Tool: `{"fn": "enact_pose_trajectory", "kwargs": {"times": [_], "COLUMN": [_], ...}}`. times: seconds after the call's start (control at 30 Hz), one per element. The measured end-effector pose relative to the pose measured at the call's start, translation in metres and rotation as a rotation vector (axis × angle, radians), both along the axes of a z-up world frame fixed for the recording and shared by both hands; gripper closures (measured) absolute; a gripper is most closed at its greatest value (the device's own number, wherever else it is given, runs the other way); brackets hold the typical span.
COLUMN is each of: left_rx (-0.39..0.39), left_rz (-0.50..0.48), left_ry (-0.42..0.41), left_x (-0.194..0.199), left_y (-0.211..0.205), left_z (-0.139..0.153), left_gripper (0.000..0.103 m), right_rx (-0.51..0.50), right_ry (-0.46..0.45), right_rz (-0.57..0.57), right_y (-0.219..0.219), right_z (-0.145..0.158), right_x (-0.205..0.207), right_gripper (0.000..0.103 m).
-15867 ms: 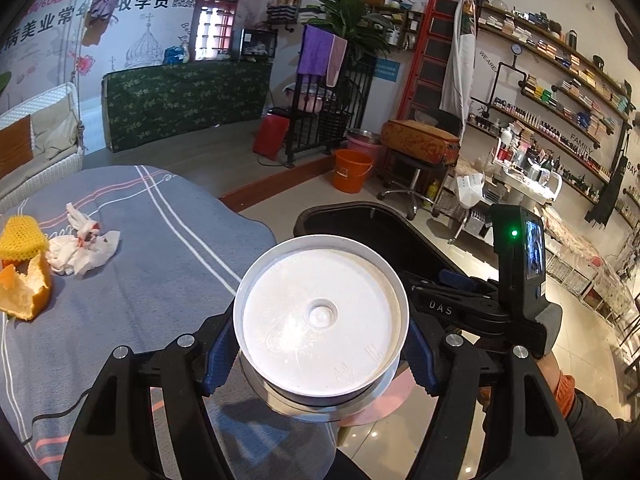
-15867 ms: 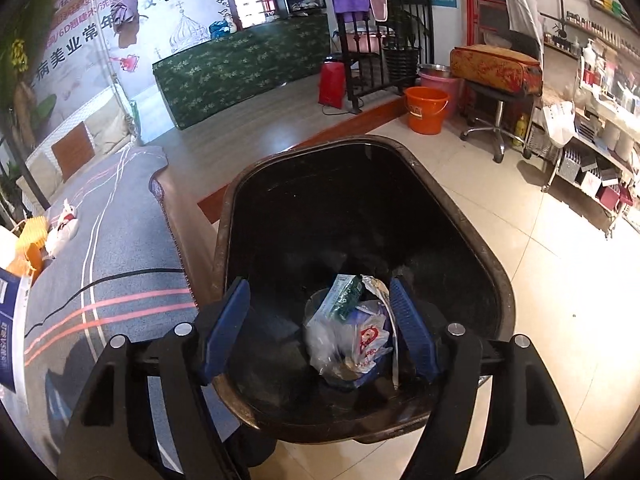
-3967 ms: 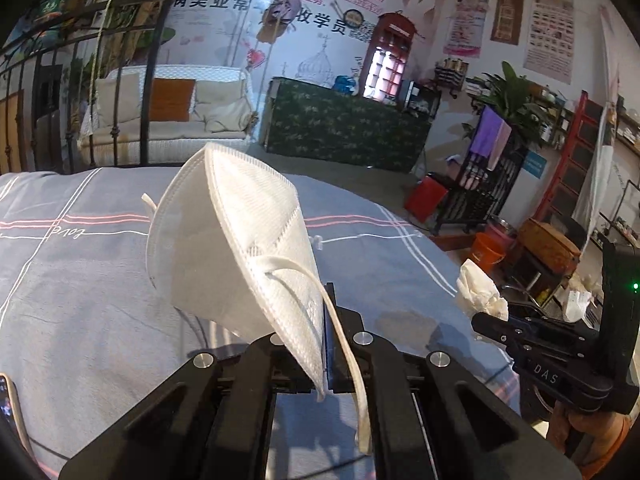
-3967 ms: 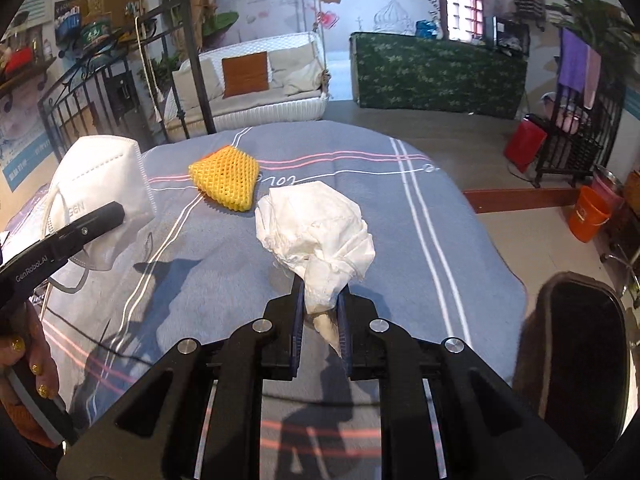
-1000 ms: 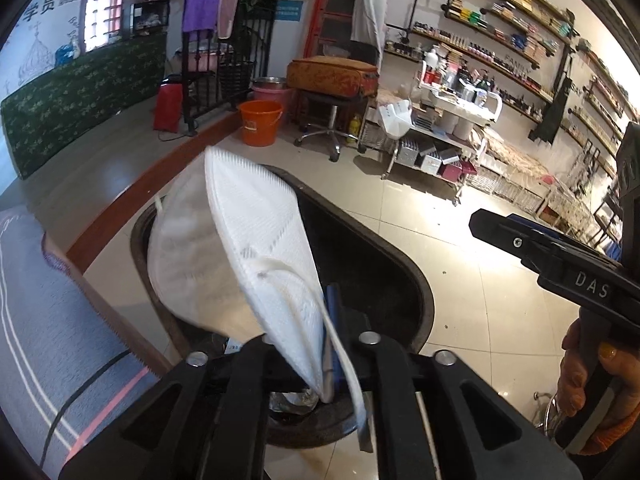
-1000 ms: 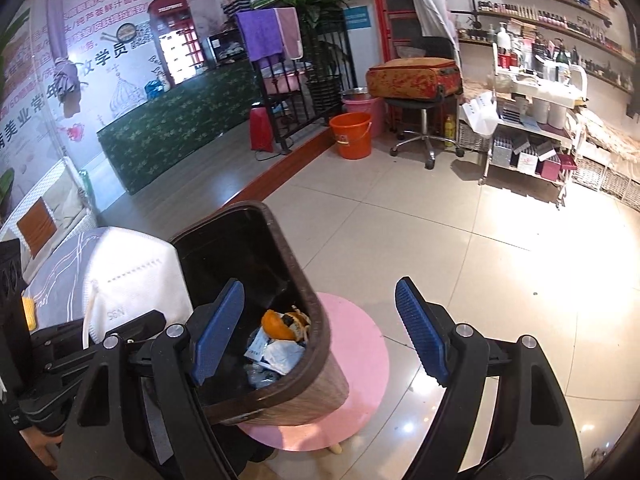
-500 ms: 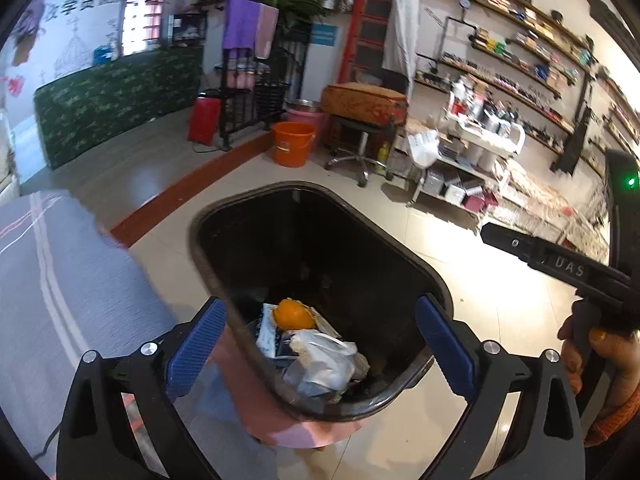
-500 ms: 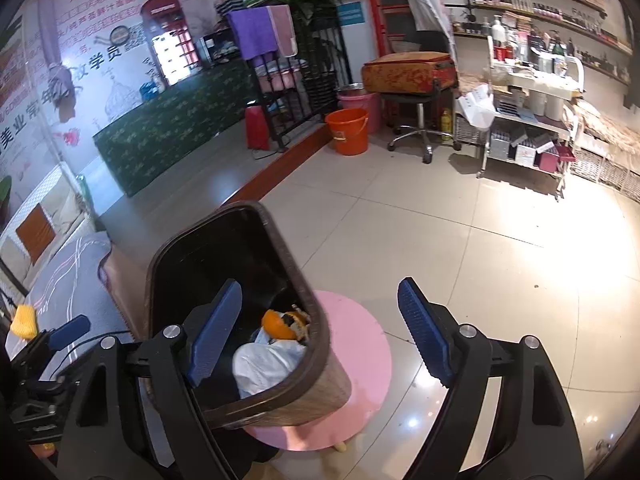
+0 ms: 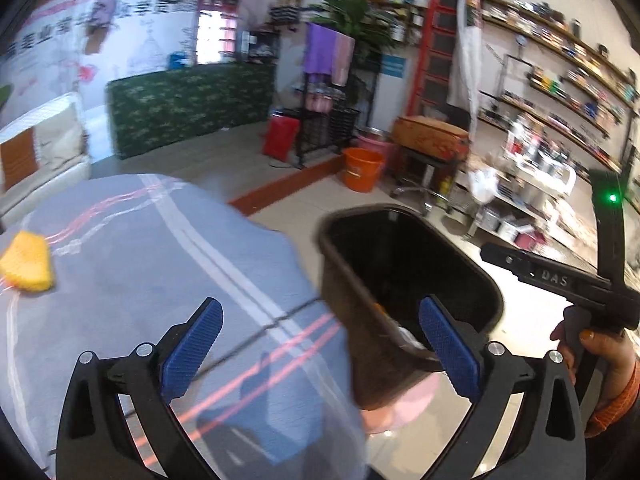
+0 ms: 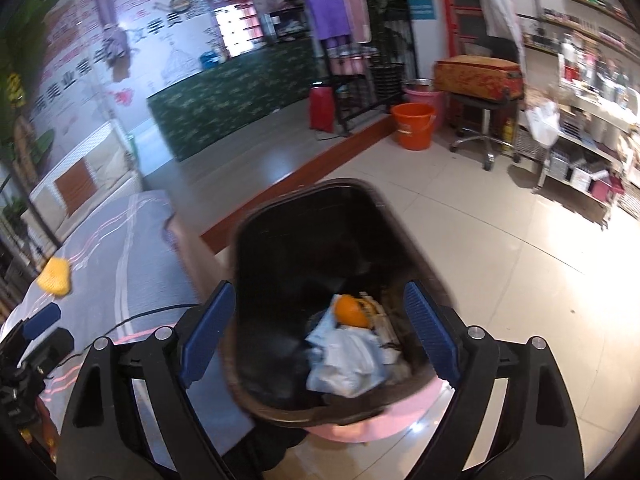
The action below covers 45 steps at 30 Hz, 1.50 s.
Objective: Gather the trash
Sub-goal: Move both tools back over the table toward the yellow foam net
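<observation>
A dark trash bin (image 9: 472, 276) (image 10: 400, 224) stands on the floor beside the table. Inside it lie a white mask (image 10: 344, 364), an orange peel (image 10: 351, 311) and other scraps. A yellow foam net (image 9: 28, 268) (image 10: 55, 277) lies on the grey striped tablecloth (image 9: 140, 264). My left gripper (image 9: 320, 344) is open and empty over the table's edge, next to the bin. My right gripper (image 10: 318, 332) is open and empty above the bin; its body also shows in the left wrist view (image 9: 560, 280).
A pink round mat (image 10: 400, 420) lies under the bin. An orange bucket (image 10: 413, 126), a stool with a red cushion (image 10: 480, 76) and shelves (image 10: 580, 152) stand across the tiled floor. A white sofa (image 9: 40, 152) is behind the table.
One second ago my left gripper held the white mask over the bin; it let go and the mask lies in the bin. Both grippers have swung left toward the table.
</observation>
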State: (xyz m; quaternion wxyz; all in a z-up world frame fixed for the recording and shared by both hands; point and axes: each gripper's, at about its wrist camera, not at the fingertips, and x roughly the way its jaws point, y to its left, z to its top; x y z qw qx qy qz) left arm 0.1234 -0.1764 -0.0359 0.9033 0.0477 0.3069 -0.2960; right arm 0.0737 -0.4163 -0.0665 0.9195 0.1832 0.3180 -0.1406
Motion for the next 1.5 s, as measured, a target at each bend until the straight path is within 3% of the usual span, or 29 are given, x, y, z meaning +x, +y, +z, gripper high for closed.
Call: {"fn": "enact_pose_trajectory", "kwargs": {"times": [0.17, 0.67, 1.0, 1.17, 1.5], "left_rx": [0.026, 0.052, 0.036, 0.063, -0.013], "left_rz": [0.116, 0.433, 0.565, 0.598, 0.736], "left_ry": [-0.039, -0.043, -0.009, -0.003, 0.045], "left_x": [-0.002, 0.007, 0.010, 0.023, 0.062], "left_y": [0.036, 0.166, 0.226, 0.245, 0.294], "left_z": [0.006, 0.010, 0.006, 0.006, 0.009], "left_gripper": [0.006, 0.006, 0.006, 0.006, 0.006], "right_rx": [-0.006, -0.042, -0.038, -0.049, -0.061], "right_ry": [-0.004, -0.027, 0.007, 0.014, 0.066], "right_rz": [0.101, 0.490, 0.744, 0.812, 0.922], "right_y": [0.040, 0.175, 0.271, 0.301, 0.370], "right_z": [0.006, 0.027, 0.026, 0.031, 0.026], "right_x": [0.018, 0.069, 0.103, 0.119, 0.193], "right_gripper": [0.018, 0.016, 0.016, 0.016, 0.016]}}
